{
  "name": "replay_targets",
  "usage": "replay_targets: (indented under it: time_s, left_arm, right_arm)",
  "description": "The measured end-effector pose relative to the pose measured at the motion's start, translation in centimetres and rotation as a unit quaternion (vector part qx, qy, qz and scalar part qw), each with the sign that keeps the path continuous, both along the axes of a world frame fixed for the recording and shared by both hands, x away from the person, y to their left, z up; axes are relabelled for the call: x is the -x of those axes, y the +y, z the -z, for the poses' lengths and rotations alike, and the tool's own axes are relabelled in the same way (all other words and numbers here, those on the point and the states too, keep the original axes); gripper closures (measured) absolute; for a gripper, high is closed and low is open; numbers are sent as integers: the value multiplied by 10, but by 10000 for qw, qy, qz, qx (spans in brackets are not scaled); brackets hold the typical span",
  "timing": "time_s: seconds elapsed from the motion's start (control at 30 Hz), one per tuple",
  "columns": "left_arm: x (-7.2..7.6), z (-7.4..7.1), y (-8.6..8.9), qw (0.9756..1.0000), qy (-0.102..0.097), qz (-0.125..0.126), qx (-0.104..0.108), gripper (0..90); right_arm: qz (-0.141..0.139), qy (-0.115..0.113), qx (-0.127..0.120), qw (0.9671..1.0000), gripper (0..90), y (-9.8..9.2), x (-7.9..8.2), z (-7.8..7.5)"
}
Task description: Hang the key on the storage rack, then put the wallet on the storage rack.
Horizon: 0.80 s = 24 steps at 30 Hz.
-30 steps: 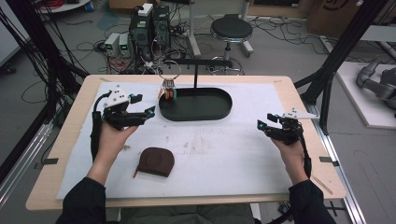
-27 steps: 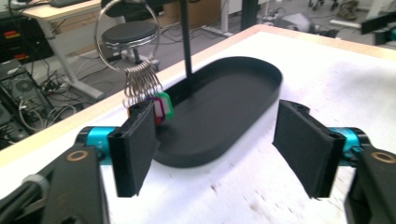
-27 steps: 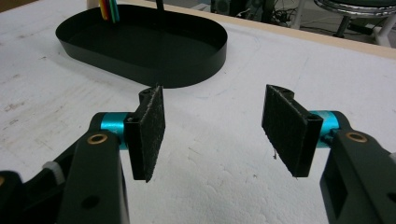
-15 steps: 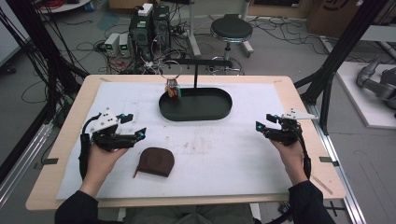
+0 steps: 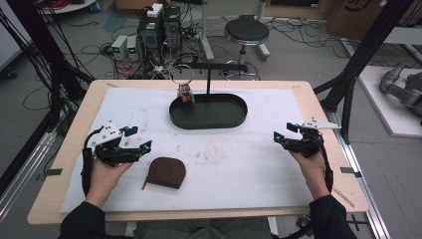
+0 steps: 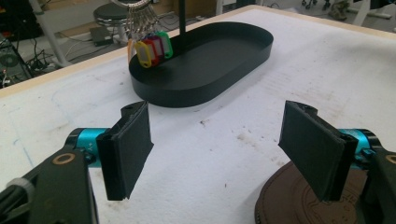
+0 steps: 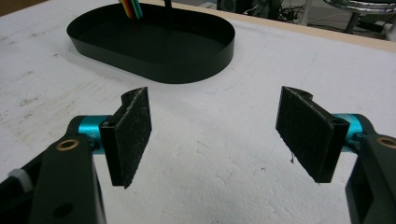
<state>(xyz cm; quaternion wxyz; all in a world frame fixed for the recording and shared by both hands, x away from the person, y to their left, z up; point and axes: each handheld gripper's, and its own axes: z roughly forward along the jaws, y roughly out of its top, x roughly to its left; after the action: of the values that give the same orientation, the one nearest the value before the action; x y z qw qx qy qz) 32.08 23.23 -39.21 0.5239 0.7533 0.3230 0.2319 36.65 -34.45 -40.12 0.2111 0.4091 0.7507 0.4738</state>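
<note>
Two grippers are held over the white mat (image 5: 249, 164), jaws spread with nothing between them, both having just been opening: the left gripper (image 5: 142, 148) just beside the brown pouch (image 5: 164, 173), the right gripper (image 5: 279, 137) well apart. Beyond lies a black tray (image 5: 209, 121), where a key ring (image 5: 185, 92) with coloured tags hangs from a stand (image 5: 208, 79); the mat between is unobstructed.

a brown pouch (image 5: 165, 172), a black oval tray (image 5: 208, 110), yellow, red and green key tags (image 6: 150, 48), a white mat (image 5: 239, 159).
</note>
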Motion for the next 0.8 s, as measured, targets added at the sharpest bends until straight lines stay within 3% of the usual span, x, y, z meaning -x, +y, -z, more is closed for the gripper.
replay_targets:
  time_s: [0.13,0.4,0.6,0.7,0.8]
  left_arm:
    - [0,0,-3,9999,40,115,44,249]
    - [0,2,-4,9992,330,161,159,273]
    - [7,3,0,9984,491,169,224,345]
    - [9,5,0,9969,680,236,305,394]
    - [10,8,-3,9955,871,274,251,415]
  right_arm:
    - [25,22,-39,10000,257,-1,0,0]
    - [68,-37,-59,10000,244,-3,-1,0]
    - [117,-110,-17,9999,248,-1,-3,0]
    - [91,-164,49,9998,255,1,-6,0]
    - [99,-154,81,9998,259,3,-7,1]
